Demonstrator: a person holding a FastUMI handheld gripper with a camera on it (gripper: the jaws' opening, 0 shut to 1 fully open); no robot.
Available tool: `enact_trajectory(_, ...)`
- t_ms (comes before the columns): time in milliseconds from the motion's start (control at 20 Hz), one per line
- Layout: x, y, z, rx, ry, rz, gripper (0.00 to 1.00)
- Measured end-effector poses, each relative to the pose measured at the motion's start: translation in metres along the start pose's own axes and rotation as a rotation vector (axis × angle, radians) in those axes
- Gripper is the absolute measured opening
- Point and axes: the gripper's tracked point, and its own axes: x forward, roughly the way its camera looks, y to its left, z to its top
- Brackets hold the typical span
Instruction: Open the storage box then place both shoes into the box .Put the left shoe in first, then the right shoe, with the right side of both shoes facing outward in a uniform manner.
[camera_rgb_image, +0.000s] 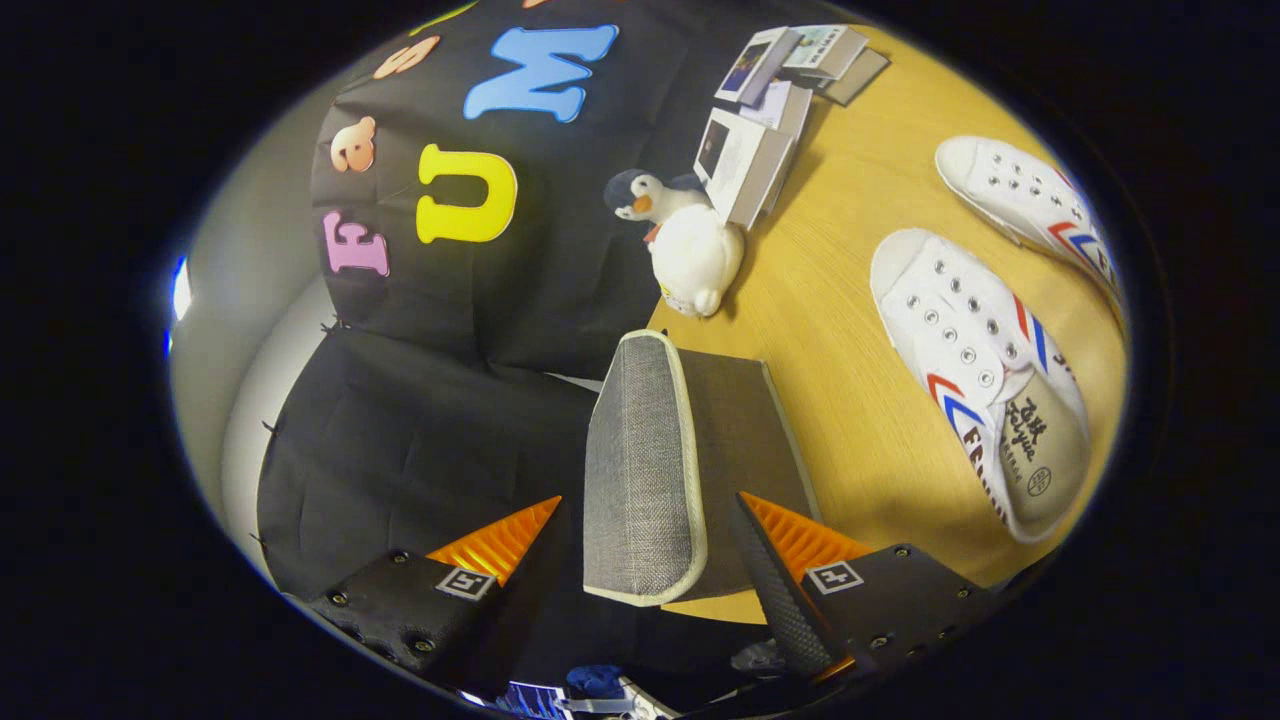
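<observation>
While fingers (640, 560) straddle box lid (640, 470), two shoes (975, 370) beyond

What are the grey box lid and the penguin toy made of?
The grey lid, standing between the open tongs, looks like woven fabric over a stiff board: you can see a coarse weave and a pale piped edge. The penguin looks like soft plush, fuzzy and matte. The table beneath seems to be wood or wood-look laminate, with fine grain lines.
</observation>
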Motion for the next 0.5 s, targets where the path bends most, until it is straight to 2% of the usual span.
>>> enact_trajectory(250,0.017,-0.004,-0.023,0.123,0.077,0.024,0.95)
enact_trajectory(350,0.023,-0.006,-0.030,0.145,0.109,0.022,0.82)
enact_trajectory(500,0.024,0.002,-0.042,0.147,0.167,0.043,0.82)
